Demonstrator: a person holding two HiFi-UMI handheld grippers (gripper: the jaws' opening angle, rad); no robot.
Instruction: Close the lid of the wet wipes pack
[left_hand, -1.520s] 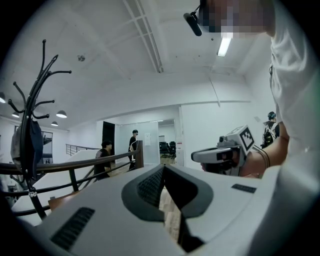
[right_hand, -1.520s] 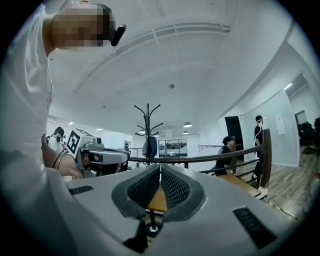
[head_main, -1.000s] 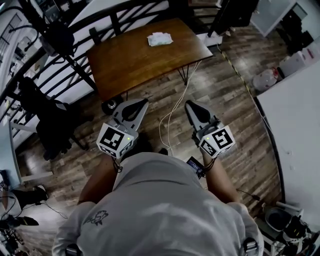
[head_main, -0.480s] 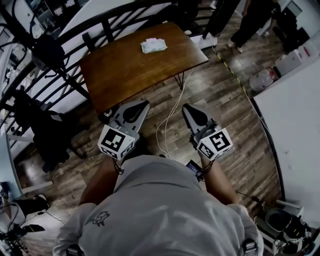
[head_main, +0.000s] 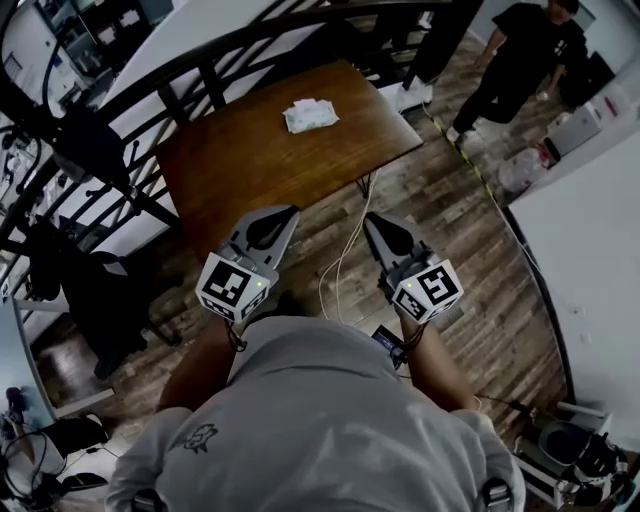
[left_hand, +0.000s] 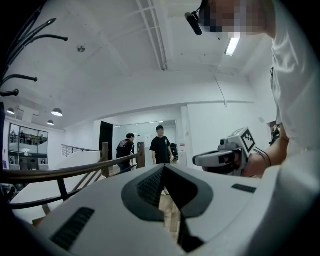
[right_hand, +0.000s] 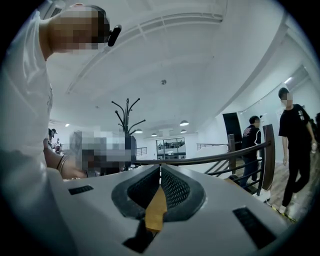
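The wet wipes pack (head_main: 310, 115), white and pale green, lies near the far edge of a brown wooden table (head_main: 250, 160) in the head view; its lid is too small to make out. Both grippers are held level over the wooden floor, short of the table's near edge. The left gripper (head_main: 285, 212) is shut and holds nothing, and its jaws meet in the left gripper view (left_hand: 162, 167). The right gripper (head_main: 372, 220) is likewise shut and empty, with its pads together in the right gripper view (right_hand: 160, 167). Neither gripper view shows the pack.
A dark railing (head_main: 150, 70) runs behind the table. A black chair (head_main: 95, 275) stands at the left, and a white cable (head_main: 345, 250) trails on the floor from the table. A white counter (head_main: 595, 250) fills the right side. A person in black (head_main: 520, 50) stands beyond the table's right corner.
The table and the pack have come nearer as both grippers moved towards them. A person in black has come into view at the top right. Both grippers stay shut.
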